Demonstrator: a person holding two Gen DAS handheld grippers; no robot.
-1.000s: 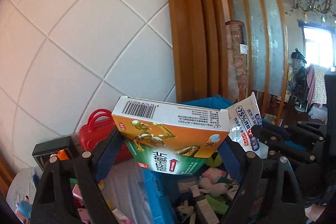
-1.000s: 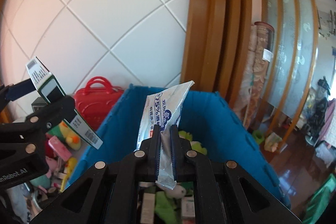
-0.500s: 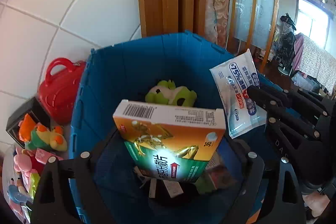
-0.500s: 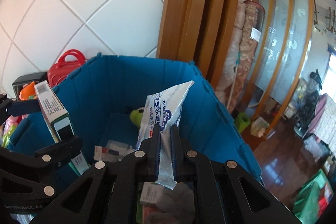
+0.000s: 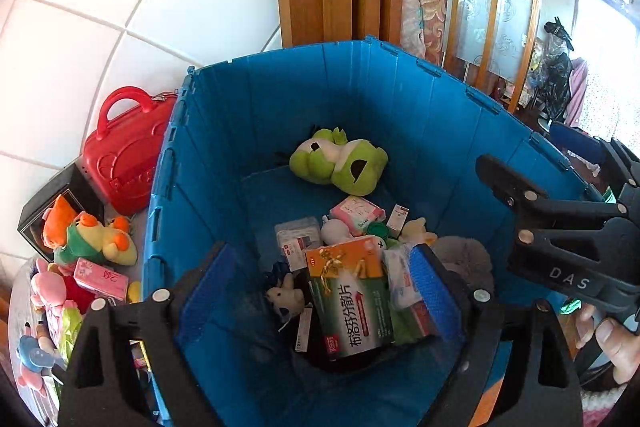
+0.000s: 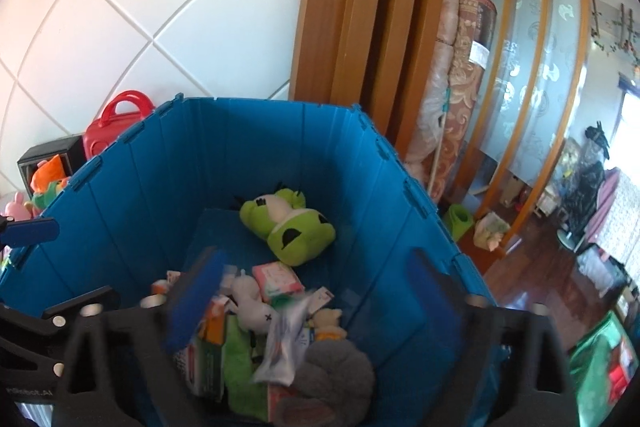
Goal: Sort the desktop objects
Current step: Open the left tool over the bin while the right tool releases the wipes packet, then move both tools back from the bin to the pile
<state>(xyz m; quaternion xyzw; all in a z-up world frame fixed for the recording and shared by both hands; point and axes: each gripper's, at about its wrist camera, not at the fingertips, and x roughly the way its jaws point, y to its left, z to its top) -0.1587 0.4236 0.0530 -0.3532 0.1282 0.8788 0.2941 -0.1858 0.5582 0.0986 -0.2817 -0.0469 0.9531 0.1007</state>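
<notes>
hovering over the blue crate (image 5: 400, 99), both grippers gape to drop their loads: the right gripper (image 6: 316, 291) has just sprung wide, wipes packet (image 6: 286, 343) and medicine box (image 5: 352, 303) inside; left gripper (image 5: 320, 291) spread.

The left gripper (image 5: 320, 291) hangs spread wide over the blue crate (image 5: 400, 99); an orange-green medicine box (image 5: 352, 303) lies between its fingers among clutter, near a green plush frog (image 5: 340, 163).
</notes>
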